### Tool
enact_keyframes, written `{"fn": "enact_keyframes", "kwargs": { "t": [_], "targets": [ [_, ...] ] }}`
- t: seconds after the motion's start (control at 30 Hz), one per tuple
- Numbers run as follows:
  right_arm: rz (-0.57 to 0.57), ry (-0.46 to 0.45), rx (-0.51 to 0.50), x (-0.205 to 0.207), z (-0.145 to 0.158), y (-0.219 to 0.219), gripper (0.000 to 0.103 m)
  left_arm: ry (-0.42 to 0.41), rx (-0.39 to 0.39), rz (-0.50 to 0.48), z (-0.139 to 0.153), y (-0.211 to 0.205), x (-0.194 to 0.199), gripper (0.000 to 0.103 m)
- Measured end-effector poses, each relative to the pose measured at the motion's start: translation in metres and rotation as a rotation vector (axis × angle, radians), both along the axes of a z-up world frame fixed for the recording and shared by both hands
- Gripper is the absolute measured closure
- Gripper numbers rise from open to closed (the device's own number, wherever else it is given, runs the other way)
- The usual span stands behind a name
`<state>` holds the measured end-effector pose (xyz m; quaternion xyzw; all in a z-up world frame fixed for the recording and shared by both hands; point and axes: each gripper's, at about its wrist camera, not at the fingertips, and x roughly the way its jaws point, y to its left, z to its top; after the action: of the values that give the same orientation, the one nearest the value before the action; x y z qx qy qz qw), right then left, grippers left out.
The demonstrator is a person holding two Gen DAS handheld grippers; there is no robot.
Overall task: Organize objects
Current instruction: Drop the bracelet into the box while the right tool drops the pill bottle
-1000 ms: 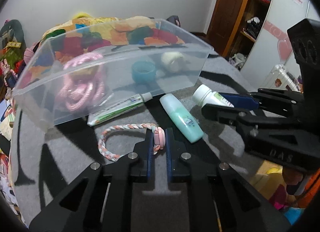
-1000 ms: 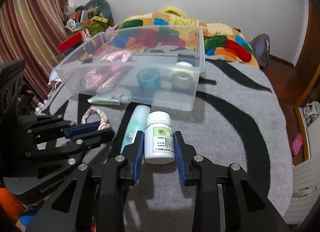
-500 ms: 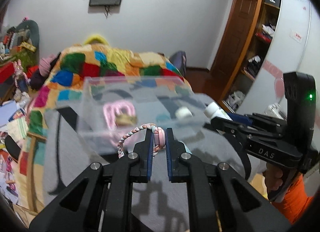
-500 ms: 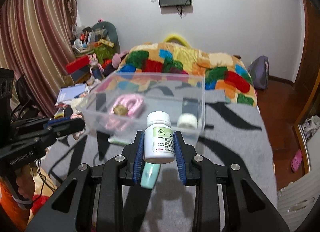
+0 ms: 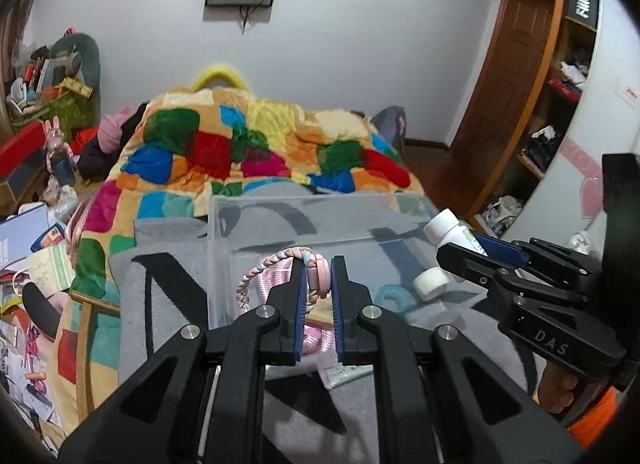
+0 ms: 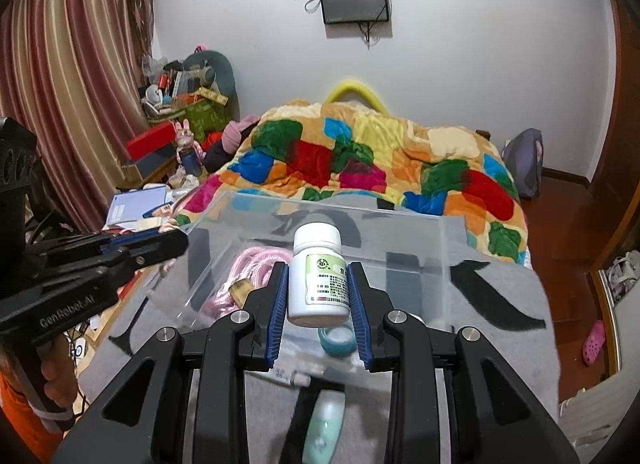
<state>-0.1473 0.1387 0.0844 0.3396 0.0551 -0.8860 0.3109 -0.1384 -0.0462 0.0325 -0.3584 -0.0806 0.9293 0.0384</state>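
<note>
**Both grippers loaded, over the bin**

Bedroom, grey-and-black blanket [image 6: 500, 296] on the bed, clear bin [image 6: 400, 220] on it, patchwork quilt [image 6: 360, 152] behind. I have the right gripper [image 6: 318, 284] clamped on the white bottle [image 6: 318, 276], upright, above the bin's near wall. The left gripper [image 5: 318, 284] is clamped on the pink end of the braided band [image 5: 260, 268], loop hanging to its left, at the bin's near edge.

To do this well, I think I carry each past the near wall, lower it, then let go over bare floor. Bin already holds pink rope [image 6: 256, 268], a teal ring [image 6: 338, 338] and a white roll [image 5: 430, 284]; the bottle could land on the ring. The grippers are near each other, so I'd drop one at a time. A green tube [image 6: 324, 428] and a toothpaste tube [image 6: 290, 376] lie outside, just before the bin.
</note>
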Motion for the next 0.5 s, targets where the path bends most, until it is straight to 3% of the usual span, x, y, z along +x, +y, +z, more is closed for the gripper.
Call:
{"fn": "enact_keyframes", "kwargs": {
  "t": [0.37,0.43,0.5],
  "targets": [
    [0.026,-0.12,0.085,-0.032,-0.046,-0.032,0.076,-0.131,0.032,-0.016,-0.041,-0.003,-0.029,0.089],
    [0.034,-0.139,0.091,-0.033,-0.051,-0.035,0.076,-0.146,0.048,-0.024,-0.042,-0.003,-0.028,0.068],
    [0.05,-0.172,0.086,-0.033,-0.054,-0.034,0.075,-0.129,0.046,-0.017,-0.039,-0.003,-0.023,0.058]
  ]
}}
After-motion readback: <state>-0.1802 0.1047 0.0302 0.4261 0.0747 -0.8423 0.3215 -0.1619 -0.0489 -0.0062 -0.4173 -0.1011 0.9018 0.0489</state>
